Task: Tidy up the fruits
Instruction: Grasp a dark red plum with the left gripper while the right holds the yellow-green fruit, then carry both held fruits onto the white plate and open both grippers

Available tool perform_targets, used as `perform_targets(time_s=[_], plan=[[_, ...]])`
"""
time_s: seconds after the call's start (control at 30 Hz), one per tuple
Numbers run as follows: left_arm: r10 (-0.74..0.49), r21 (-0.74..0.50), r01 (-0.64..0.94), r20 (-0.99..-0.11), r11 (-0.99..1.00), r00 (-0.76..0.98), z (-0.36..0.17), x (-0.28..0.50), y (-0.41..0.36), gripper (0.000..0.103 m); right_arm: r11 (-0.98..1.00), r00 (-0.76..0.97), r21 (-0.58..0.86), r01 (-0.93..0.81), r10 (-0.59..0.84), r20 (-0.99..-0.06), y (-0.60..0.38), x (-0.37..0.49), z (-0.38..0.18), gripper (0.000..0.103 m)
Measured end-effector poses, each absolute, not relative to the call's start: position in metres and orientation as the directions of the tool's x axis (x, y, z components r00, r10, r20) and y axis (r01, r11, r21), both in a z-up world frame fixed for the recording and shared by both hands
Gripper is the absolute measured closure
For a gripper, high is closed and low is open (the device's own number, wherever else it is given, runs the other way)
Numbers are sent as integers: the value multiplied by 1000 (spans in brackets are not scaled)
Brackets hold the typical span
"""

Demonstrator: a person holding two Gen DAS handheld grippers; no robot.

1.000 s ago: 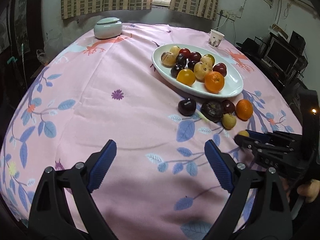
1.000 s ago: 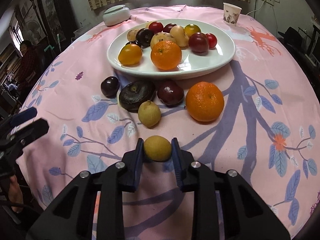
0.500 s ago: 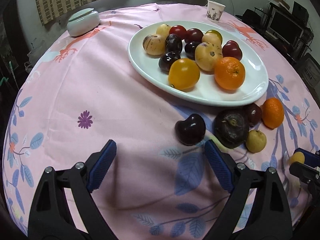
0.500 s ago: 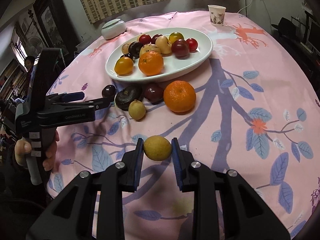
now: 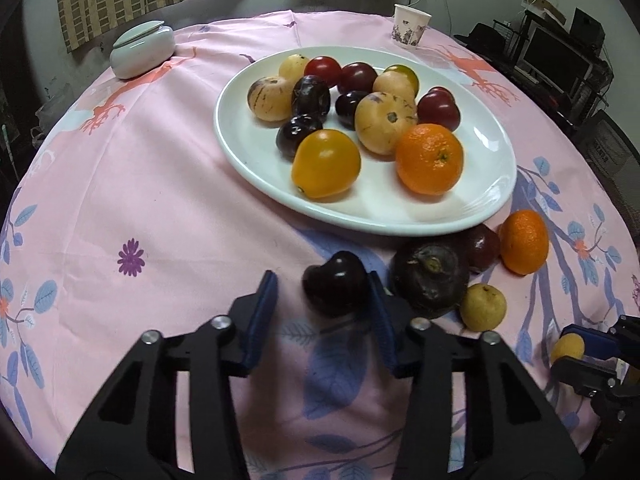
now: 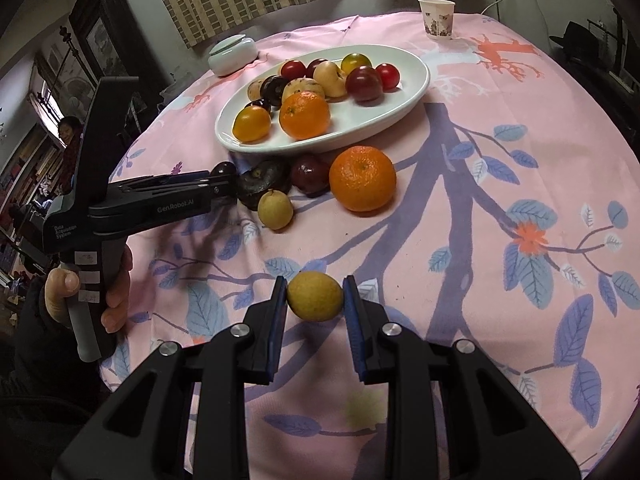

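A white oval plate holds several fruits. Loose fruits lie on the cloth in front of it: a dark plum, a big dark fruit, a dark red plum, an orange and a small yellow fruit. My left gripper is open with its jaws around the dark plum; the right finger touches it, the left stands apart. My right gripper is shut on a small yellow fruit, held above the cloth; it also shows in the left wrist view.
A pale lidded jar stands at the back left, a paper cup at the back right. The round table has a pink patterned cloth. A person sits beyond the table's left edge.
My left gripper has moved forward to the loose fruits and narrowed around the dark plum. My right gripper has lifted back with the yellow fruit.
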State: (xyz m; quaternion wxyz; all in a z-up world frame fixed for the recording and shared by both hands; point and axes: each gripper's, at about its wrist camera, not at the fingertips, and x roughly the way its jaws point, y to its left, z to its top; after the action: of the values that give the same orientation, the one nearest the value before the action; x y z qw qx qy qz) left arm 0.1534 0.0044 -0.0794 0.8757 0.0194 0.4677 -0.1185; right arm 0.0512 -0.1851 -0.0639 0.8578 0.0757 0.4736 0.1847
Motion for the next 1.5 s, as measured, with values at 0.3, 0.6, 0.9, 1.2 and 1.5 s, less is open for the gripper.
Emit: perform_targets(time_s=[0.3,0.6,0.9,1.2,1.5], plan=[[-213,-94,240,-815,966,539,-75,141,3,71,921,483,300,-249,387,-785,-179,48,-63,75],[-219,-145,171,-786,974,578,-65,76,16,71,922,484,295,-251,383,-787,-177,49,-64,75],[-199,-124,163,-761,979,617,-53,63,19,71,919,484,302,-252,390,-784,-177,53,-66,75],[-195,-123,158,-765,980,614,-50,75,20,71,918,502,287,-274,391,-771,-177,65,-56,75],[-190,-89,188,-747,978,637,-13,118,4,71,922,569,191,-337,361,-738,-164,95,-16,75]])
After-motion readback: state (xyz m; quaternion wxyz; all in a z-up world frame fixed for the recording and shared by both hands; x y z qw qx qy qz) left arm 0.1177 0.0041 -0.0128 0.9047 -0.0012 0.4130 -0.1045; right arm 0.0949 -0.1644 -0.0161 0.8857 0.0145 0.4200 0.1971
